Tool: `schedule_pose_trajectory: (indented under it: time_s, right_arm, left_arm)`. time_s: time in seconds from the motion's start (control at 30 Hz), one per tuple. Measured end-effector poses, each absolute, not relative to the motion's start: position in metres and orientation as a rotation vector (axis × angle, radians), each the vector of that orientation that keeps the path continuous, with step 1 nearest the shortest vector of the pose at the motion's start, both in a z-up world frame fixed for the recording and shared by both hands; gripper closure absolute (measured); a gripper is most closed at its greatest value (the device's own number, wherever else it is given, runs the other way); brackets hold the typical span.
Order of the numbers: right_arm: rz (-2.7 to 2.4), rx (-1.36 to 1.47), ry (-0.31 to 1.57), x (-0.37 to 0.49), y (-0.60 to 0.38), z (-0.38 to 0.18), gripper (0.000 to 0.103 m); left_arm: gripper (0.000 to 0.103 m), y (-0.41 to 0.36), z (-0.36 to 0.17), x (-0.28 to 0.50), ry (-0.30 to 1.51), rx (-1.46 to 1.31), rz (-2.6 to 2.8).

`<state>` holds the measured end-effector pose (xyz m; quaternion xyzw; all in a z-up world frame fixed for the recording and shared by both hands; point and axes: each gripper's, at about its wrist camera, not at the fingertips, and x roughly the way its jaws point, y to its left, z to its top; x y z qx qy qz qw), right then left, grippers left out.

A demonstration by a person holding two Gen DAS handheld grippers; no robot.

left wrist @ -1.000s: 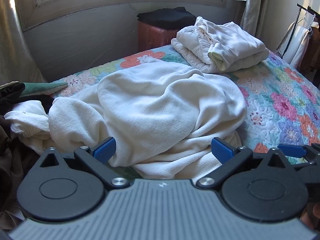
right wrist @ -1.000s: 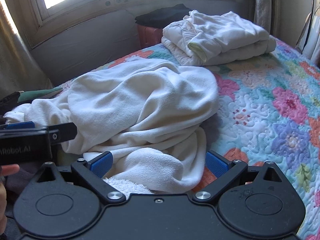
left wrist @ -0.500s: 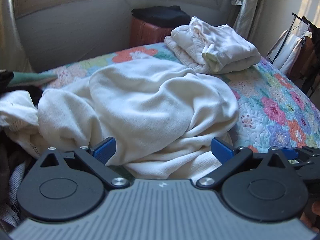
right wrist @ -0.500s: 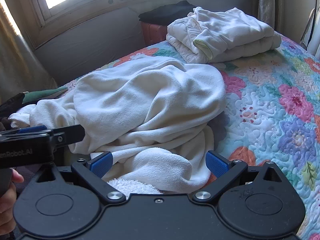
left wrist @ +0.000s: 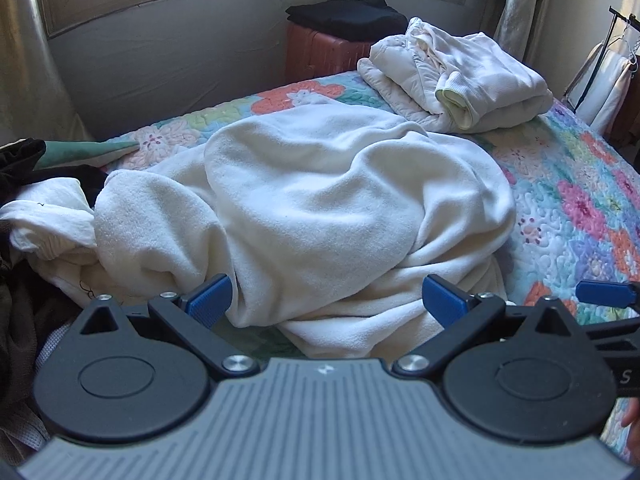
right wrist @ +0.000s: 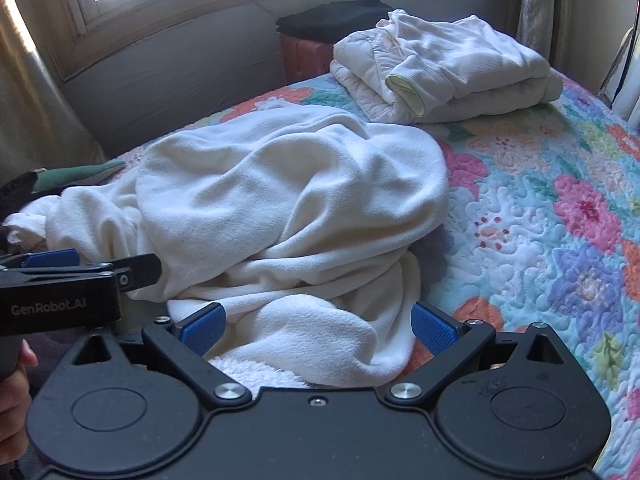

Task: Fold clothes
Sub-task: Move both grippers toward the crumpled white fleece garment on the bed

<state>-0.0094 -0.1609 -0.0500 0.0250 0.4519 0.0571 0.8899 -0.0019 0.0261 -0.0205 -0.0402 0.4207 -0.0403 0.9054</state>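
Observation:
A crumpled cream fleece garment [left wrist: 320, 208] lies heaped on the floral quilt [left wrist: 580, 208]; it also shows in the right wrist view [right wrist: 288, 208]. My left gripper [left wrist: 326, 300] is open, its blue pads on either side of the garment's near folds. My right gripper [right wrist: 318, 328] is open over the garment's near hem, with a fluffy white edge [right wrist: 256, 372] just below it. Neither holds anything. The right gripper's tip shows at the far right of the left wrist view [left wrist: 604, 292]; the left gripper's body shows at the left of the right wrist view [right wrist: 60, 292].
A folded stack of white clothes [left wrist: 460, 80] sits at the quilt's far right, also in the right wrist view [right wrist: 448, 76]. Dark folded clothes [left wrist: 344, 16] lie on an orange case behind it. Dark and white loose clothes [left wrist: 36, 208] pile at the left.
Both grippers have stayed open and shifted only slightly above the cream garment's near edge; the views tilted a little. The garment has not moved.

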Motion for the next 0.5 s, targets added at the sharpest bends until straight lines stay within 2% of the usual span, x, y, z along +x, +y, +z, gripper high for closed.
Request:
schedule_pose_trajectory:
  time_s: [0.17, 0.27, 0.5]
  right_arm:
    - [0.152, 0.096, 0.92, -0.007, -0.165, -0.056, 0.002]
    - [0.216, 0.198, 0.906, -0.007, -0.169, -0.066, 0.002]
    - [0.246, 0.244, 0.925, 0.018, -0.168, -0.086, 0.002]
  left_arm:
    - [0.0, 0.043, -0.027, 0.005, 0.794, -0.217, -0.123]
    - [0.003, 0.054, -0.041, 0.019, 0.839, -0.269, -0.068]
    - [0.003, 0.058, -0.058, 0.036, 0.826, -0.133, -0.02]
